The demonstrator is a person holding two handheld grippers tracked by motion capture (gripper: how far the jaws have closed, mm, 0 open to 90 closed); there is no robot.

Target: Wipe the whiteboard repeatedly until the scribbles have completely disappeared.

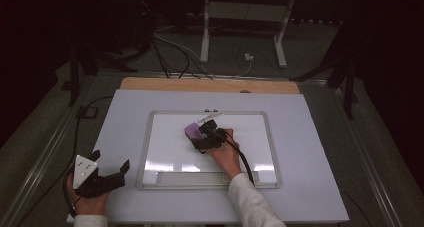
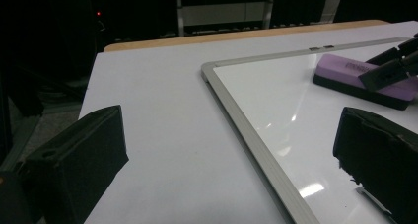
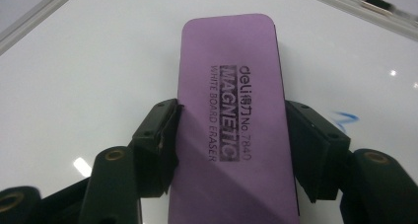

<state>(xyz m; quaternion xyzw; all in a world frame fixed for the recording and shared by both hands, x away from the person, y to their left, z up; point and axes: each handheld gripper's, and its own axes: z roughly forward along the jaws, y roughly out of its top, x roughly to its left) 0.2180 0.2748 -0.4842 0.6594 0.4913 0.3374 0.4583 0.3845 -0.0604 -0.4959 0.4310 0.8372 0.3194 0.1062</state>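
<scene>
Whiteboard (image 1: 150,137): flat on the white table top (image 1: 310,187), silver frame, glossy face with light glare; landmark for all else.
Eraser (image 3: 231,110): purple whiteboard eraser with dark felt base, lying on the whiteboard face, in the upper middle part near the far frame edge; printed "deli", "MAGNETIC", "WHITE BOARD ERASER", "No. 7840" on top.
Right gripper (image 1: 206,135): over the whiteboard's middle, held by the right hand (image 1: 225,157); jaws clamped against the eraser's two long sides, touching both, as seen in the right gripper view.
Blue mark (image 3: 346,118): small stroke of ink on the whiteboard face, just beside the eraser and the jaw on that side.
Left gripper (image 1: 111,168): off the whiteboard, near its near-left corner, over the table top's left front edge; jaws spread wide apart with nothing between them; grey three-cornered plate on top; held by the left hand (image 1: 90,204).
Frame clips (image 3: 377,4): small dark fitting on the whiteboard's far frame edge, beyond the eraser.
Tray: shallow ledge along the whiteboard's near edge.
Wooden strip (image 1: 210,84): beyond the whiteboard, along the far table edge.
Background: dark, cables and a white stand on the floor beyond the whiteboard's far side.
</scene>
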